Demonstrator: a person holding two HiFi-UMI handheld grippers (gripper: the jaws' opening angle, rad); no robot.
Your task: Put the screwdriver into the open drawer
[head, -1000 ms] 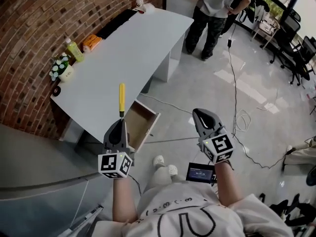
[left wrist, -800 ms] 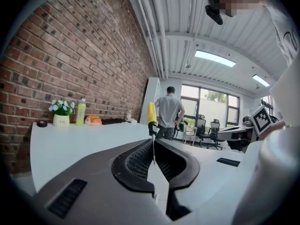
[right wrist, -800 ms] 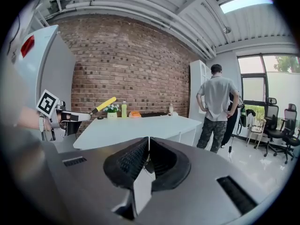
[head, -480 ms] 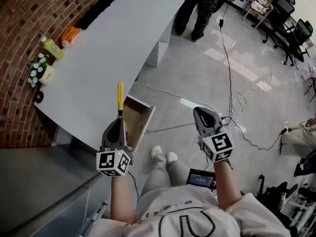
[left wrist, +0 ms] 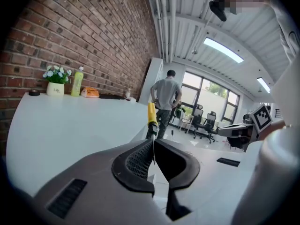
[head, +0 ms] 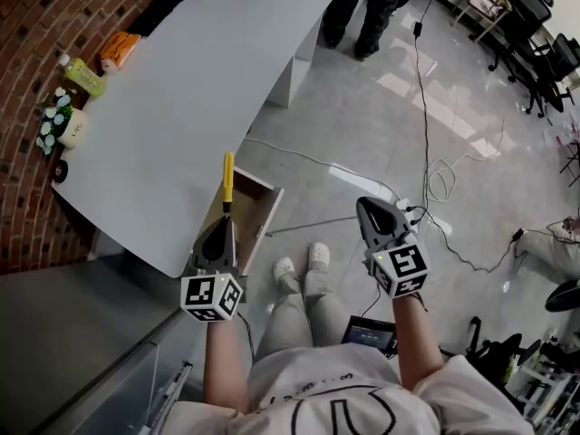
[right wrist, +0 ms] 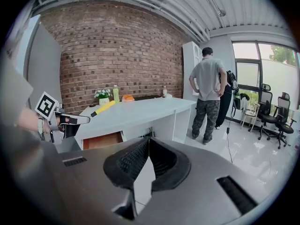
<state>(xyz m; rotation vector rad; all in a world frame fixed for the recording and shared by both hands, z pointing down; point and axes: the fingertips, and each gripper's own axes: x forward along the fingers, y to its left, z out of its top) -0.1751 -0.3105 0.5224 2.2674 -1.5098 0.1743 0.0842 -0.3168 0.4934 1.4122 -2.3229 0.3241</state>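
**Risk.** The left gripper (head: 224, 223) holds the screwdriver (head: 227, 176) only by its thin metal shaft, and the yellow handle projects forward. The tool may pivot or slip in so narrow a grip. The handle may also strike the desk (head: 172, 107) edge or a drawer (head: 256, 208) wall.

**Left gripper.** Jaws are clenched on the shaft. In the head view the handle overlaps the drawer's left side.

**Right gripper** (head: 364, 207). Jaws are closed together and empty, well apart from the drawer.
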